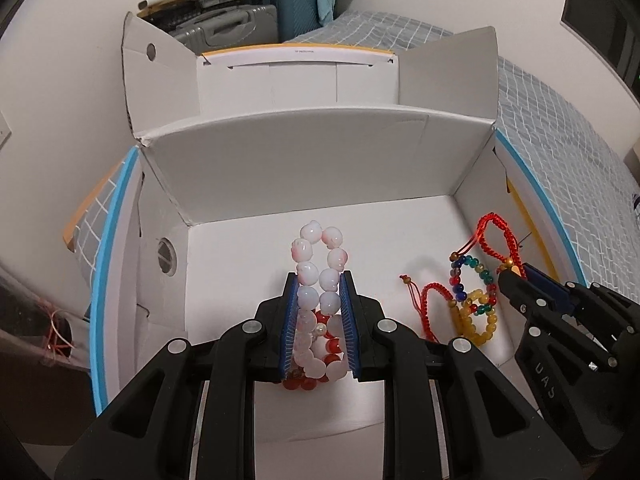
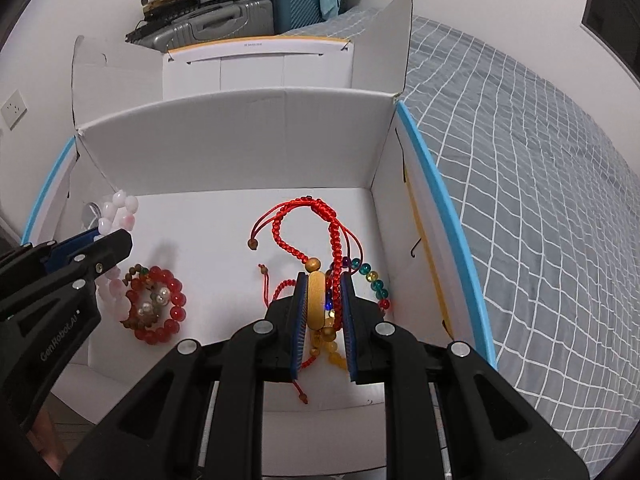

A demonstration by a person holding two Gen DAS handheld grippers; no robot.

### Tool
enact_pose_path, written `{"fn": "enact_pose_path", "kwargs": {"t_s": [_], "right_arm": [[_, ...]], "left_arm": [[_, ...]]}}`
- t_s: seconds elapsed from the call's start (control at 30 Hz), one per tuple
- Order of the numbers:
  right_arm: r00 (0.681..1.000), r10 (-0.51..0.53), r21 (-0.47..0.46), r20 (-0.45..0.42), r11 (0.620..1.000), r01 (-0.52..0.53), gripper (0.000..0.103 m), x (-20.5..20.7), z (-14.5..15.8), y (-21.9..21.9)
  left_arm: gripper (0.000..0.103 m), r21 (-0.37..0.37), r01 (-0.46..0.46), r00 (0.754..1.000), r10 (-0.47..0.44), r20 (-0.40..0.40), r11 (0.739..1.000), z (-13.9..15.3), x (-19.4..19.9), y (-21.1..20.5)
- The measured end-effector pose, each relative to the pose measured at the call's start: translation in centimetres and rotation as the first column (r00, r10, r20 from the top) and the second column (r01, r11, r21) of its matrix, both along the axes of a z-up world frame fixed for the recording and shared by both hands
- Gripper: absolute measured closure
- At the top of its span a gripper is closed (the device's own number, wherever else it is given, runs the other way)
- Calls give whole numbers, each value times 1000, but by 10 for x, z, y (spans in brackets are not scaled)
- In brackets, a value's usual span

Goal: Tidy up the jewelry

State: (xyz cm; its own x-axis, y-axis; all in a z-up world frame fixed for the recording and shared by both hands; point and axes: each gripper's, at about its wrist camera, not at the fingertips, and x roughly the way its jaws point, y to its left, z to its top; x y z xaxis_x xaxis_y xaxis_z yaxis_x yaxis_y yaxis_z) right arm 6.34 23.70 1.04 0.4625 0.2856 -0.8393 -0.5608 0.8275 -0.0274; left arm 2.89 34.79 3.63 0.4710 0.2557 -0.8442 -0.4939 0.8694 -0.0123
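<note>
White box (image 1: 320,168) interior, L tongs (image 1: 319,300) gripping pink beads (image 1: 320,264), R tongs (image 2: 323,304) gripping red cord bracelets (image 2: 304,216)

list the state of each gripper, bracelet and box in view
left gripper: shut on the pink bracelet
right gripper: shut on the red cord bracelet
pink bracelet: held, over the box floor
red cord bracelet: held, bunched with bead strands
red bead bracelet: under the left gripper, on or just over the box floor
box: open, flaps up
</note>
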Motion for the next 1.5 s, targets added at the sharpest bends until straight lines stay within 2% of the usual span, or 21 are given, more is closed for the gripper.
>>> {"fn": "enact_pose_path", "kwargs": {"t_s": [0.13,0.23,0.27,0.3,0.33,0.43,0.5,0.53,0.6,0.67,0.7,0.77,0.93,1.07,1.27,1.5], "right_arm": [[1000,-2,-8,-10,1000,2,88,4,-4,1],[1000,1,-5,-13,1000,-1,83,5,-7,0],[1000,4,-2,-11,1000,-4,78,5,-7,-1],[1000,7,3,-9,1000,-7,72,4,-6,-2],[1000,10,10,-8,1000,-10,70,3,-5,-3],[1000,15,27,24,1000,-16,60,-4,4,-9],[999,15,48,45,999,-17,47,-9,12,-13],[998,12,59,55,998,-15,44,-12,16,-16],[996,4,88,87,996,-12,33,-20,27,-24],[993,-6,115,120,993,-8,23,-29,36,-33],[991,-17,128,136,992,-1,16,-32,40,-38],[986,-36,160,164,987,9,10,-42,46,-50],[980,-32,165,198,986,-2,9,-66,48,-71],[977,-26,177,210,984,-12,8,-86,45,-84],[968,-30,176,248,984,-14,8,-112,42,-93],[971,-37,190,235,982,-9,8,-118,39,-100]], "left_arm": [[83,-3,0,1000,0,-6,1000,-2,3,0],[78,-8,-9,1000,8,-14,1000,-2,3,2],[70,-8,-14,1000,14,-14,1000,-2,2,2],[66,-6,-21,1000,21,-11,1000,-1,1,2],[66,-5,-25,1000,25,-3,1000,1,-1,2],[54,6,-34,999,34,22,999,9,-9,0],[48,21,-36,999,35,40,999,16,-15,-3],[45,25,-40,998,39,53,999,20,-20,-5],[29,33,-51,995,48,85,998,28,-29,-8],[19,47,-69,990,63,128,997,35,-42,-14],[15,61,-76,988,67,138,995,37,-48,-17],[10,74,-93,983,80,163,993,40,-60,-23],[6,91,-117,976,98,196,989,38,-90,-35],[6,86,-102,976,83,204,991,29,-110,-46],[6,97,-86,979,66,192,992,19,-126,-58],[6,113,-91,980,68,189,989,17,-133,-61]]}}
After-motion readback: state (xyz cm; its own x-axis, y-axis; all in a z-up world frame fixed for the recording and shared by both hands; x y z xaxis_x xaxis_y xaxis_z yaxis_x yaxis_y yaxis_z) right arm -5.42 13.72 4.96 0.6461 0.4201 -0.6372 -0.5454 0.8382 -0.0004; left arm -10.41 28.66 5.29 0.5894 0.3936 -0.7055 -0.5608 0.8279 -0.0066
